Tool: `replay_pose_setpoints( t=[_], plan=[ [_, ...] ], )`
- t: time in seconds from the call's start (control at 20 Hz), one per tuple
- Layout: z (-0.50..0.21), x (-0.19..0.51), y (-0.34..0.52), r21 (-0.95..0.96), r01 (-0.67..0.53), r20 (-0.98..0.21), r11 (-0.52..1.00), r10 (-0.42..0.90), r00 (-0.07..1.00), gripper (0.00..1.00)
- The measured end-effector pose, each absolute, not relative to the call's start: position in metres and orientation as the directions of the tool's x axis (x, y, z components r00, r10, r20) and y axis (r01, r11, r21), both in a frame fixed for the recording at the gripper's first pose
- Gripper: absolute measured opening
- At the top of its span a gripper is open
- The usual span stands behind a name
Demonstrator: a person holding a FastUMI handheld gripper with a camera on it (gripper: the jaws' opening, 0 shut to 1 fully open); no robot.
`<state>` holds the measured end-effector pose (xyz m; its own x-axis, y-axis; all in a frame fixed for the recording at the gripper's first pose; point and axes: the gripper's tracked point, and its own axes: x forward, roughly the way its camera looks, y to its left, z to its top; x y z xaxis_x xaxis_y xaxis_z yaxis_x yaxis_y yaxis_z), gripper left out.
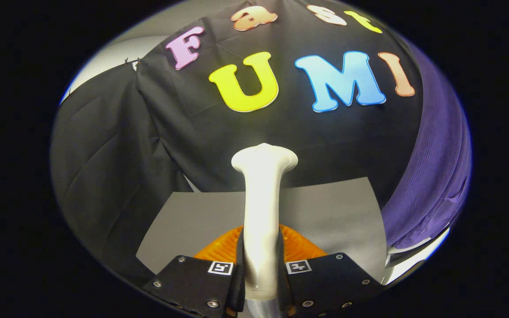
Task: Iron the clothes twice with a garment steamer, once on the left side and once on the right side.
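The gripper (261,260) has both fingers pressed against the sides of the white handle of the garment steamer (262,212), one on each flank, so the tool is pinched firmly between them. Each finger carries a small square black-and-white marker (220,267) on its upper face, and screws dot the plates beneath. The steamer's handle rises straight up from between the fingers and widens at its far end into a rounded, flared head, which stands just ahead of the fingertips and overlaps the lower part of the dark backdrop. Beyond the fingers lies a flat grey mat (325,212), a plain matte sheet with straight edges and squared corners; the steamer stem crosses its middle. Behind the mat hangs the black cloth wall (192,141) of the booth, creased with diagonal folds, with a second panel of the same dark cloth (100,168) draped to the left and overlapping it along a seam. To the right of the mat and wall hangs the purple garment (435,176), a finely ribbed fabric that falls in a long curve from high up down to a hem near the mat's right corner; it is well apart from the steamer head. Below that hem a pale, glossy surface (413,260) catches the light. Above the left cloth panel, a light grey room wall (117,53) shows past the cloth's top edge.
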<state>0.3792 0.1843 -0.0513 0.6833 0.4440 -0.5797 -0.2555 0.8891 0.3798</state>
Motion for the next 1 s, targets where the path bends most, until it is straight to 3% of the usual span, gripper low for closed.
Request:
replay_pose_setpoints(
  t=[0.45, 1.0],
  plan=[
    [0.007, 0.313, 0.136, 0.324, -0.247, -0.386, 0.913, 0.366, 0.847, 0.28],
    [0.019, 0.172, 0.092, 0.213, -0.253, -0.236, 0.944, 0.301, 0.924, 0.28]
  ],
)
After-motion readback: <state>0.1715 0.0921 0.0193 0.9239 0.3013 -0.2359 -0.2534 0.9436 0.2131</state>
